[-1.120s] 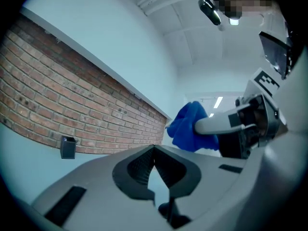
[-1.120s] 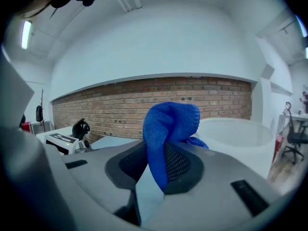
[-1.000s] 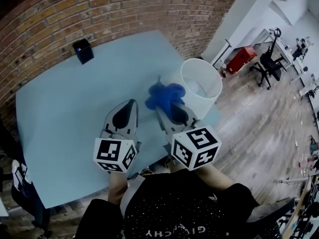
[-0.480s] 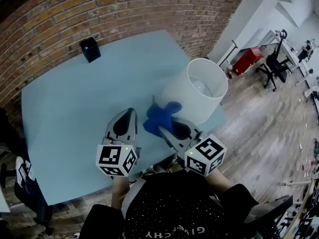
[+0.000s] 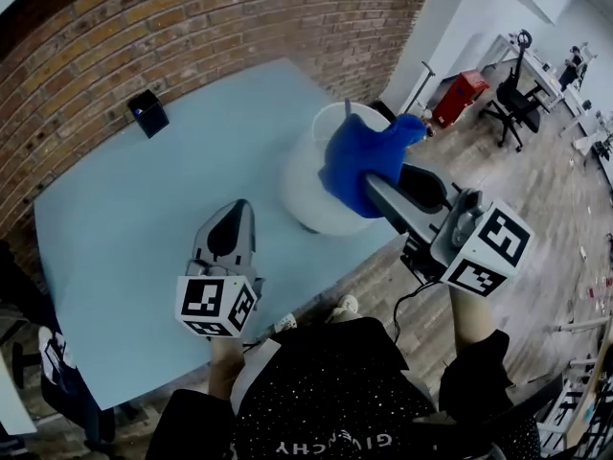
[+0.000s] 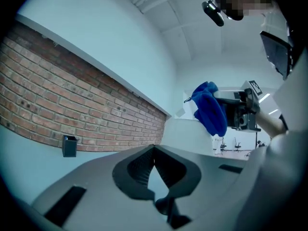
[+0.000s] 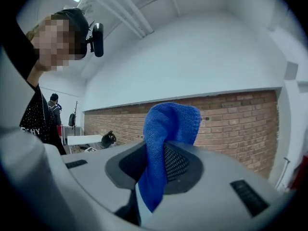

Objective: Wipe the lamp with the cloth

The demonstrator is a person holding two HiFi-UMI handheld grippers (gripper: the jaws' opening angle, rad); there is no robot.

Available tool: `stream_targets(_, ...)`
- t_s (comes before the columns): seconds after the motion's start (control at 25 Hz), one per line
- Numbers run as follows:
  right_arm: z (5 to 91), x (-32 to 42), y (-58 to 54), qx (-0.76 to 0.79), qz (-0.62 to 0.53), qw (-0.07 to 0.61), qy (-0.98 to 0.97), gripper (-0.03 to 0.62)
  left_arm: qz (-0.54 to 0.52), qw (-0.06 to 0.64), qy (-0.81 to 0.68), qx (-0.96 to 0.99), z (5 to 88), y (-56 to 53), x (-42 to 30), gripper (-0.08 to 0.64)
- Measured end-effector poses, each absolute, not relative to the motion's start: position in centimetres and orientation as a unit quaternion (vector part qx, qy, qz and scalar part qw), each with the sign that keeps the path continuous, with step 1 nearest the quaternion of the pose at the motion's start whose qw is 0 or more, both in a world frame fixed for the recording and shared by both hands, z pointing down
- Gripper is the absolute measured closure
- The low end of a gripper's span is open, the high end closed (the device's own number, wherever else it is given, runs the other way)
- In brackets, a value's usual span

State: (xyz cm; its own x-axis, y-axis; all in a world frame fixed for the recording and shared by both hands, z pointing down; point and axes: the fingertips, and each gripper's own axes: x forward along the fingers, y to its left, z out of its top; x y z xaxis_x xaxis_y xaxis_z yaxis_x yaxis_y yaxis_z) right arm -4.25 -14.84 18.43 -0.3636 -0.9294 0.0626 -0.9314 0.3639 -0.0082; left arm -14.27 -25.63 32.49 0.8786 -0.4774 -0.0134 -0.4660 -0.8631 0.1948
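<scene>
Above the white lamp (image 5: 306, 197) at the blue table's (image 5: 134, 228) right edge, a blue cloth (image 5: 359, 161) is clamped between the right gripper's (image 5: 381, 188) jaws, seemingly touching the shade's rim. The left gripper (image 5: 237, 217) is held over the table, jaws together and empty.

A wide stretch of the light blue table (image 5: 124, 209) lies bare between the left hand-held gripper (image 5: 238, 209) and the brick wall (image 5: 192, 36); the only thing standing there is a small black box (image 5: 148, 113), near the far left corner and close to the wall; on the right, the white lamp (image 5: 302, 195) rises near the table's edge and blocks that side; the blue cloth (image 5: 359, 161), pinched in the right hand-held gripper (image 5: 378, 188), hangs over the lamp's top; bare table separates the lamp from the left hand-held gripper.
</scene>
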Motion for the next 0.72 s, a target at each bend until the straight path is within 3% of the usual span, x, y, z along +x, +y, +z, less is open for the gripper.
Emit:
stream_targets(0.24, 16.7, -2.0, -13.4, 0.570, -0.054, 0.024, -0.819, 0.518, -0.024, 0.087, -0.230, 0.969, 32.5, -25.0, -12.9, 0.551)
stream_targets(0.52, 23.9, -3.3, -13.3, 0.531, 0.010, 0.057, -0.845, 0.518, -0.001, 0.082, -0.228, 0.970, 33.2, -24.4, -12.4, 0.551)
stream_targets(0.72, 28.0, -2.9, -12.6, 0.528, 0.052, 0.045, -0.846, 0.517, 0.012, 0.082, -0.236, 0.968, 34.1, -24.5, -13.2, 0.551)
